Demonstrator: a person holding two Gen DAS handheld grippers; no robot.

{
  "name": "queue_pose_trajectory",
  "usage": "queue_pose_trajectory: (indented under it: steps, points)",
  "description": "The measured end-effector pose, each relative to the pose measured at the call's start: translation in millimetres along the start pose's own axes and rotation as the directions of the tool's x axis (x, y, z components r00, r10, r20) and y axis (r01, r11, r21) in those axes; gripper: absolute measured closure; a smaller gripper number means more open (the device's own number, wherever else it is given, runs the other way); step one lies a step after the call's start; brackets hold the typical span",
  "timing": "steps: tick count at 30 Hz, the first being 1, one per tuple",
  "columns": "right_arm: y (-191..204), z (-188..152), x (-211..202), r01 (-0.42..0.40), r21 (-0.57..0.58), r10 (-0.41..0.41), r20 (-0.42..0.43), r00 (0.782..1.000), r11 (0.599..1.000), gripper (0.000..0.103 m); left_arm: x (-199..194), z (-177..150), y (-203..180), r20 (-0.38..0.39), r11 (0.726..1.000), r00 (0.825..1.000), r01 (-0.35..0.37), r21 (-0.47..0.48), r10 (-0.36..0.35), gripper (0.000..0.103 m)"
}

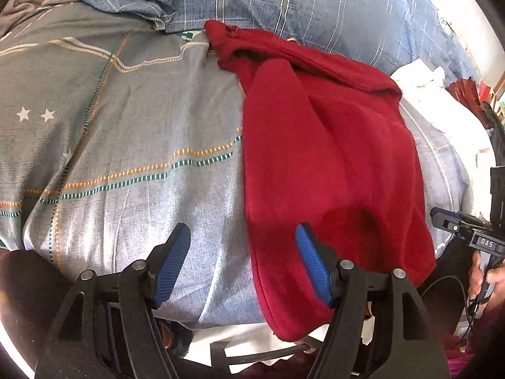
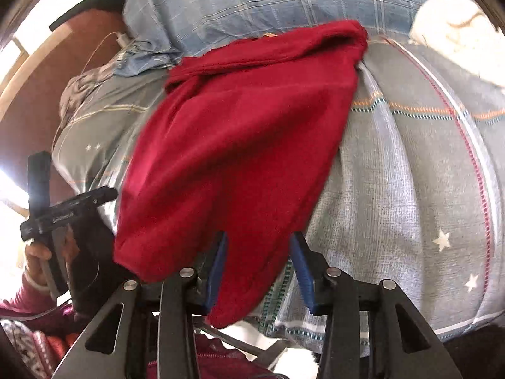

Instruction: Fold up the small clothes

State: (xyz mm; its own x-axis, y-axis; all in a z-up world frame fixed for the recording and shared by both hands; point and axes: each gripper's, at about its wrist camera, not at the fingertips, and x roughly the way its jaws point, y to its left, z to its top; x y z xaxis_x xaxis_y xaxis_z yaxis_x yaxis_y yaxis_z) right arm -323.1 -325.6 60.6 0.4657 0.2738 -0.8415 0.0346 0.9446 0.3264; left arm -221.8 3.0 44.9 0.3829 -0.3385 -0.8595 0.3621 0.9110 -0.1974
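Red garment [image 1: 331, 164] lies on the bed [image 1: 126, 158], folded lengthwise into a long strip, near end hanging over the edge. Left gripper [image 1: 243, 265] gapes empty; right gripper [image 2: 257, 268] released, cloth between its jaws. Crosswise fold probably left.

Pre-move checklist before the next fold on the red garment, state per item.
1. Red garment lying on the bedsheet, not bunched in a heap: ok, though its far end is folded over and rumpled.
2. Left gripper free: ok, jaws apart, nothing between them; one pad is over the garment's edge, the other over bare sheet.
3. Right gripper free: ok, jaws apart; the garment's near end shows between them, pads not pressing on it.
4. Near end fully on the bed: not ok, it hangs past the sheet's edge.
5. Sheet beside the garment bare for the fold: ok.
6. Garment type and sleeve layout: cannot tell.
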Motion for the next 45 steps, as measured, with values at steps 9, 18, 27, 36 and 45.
queue_pose_trajectory:
  steps: [9, 18, 27, 36, 45]
  points:
    - [0, -7, 23, -0.033, 0.064, 0.032, 0.012, 0.999, 0.997, 0.098, 1, -3, 1, -0.006, 1.000, 1.000, -0.013, 0.000, 0.013, 0.034]
    - [-24, -8, -40, 0.118, 0.077, -0.128, 0.146, 0.981, 0.990, 0.097, -11, -15, 2, -0.016, 1.000, 1.000, 0.008, -0.024, -0.009, 0.034]
    - [-60, -20, -17, 0.089, 0.194, -0.094, 0.017, 0.995, 0.977, 0.064, 9, -25, -11, -0.073, 1.000, 0.997, 0.003, -0.006, -0.004, 0.034]
    - [-50, -29, -11, 0.039, 0.121, -0.037, -0.025, 0.999, 0.992, 0.064, 15, -28, -28, -0.097, 0.999, 0.995, 0.030, 0.029, -0.027, 0.035]
    - [-48, -27, -9, 0.034, 0.080, -0.034, -0.009, 0.999, 0.996, 0.065, 21, -27, -37, -0.109, 0.998, 0.993, 0.044, 0.040, -0.039, 0.069]
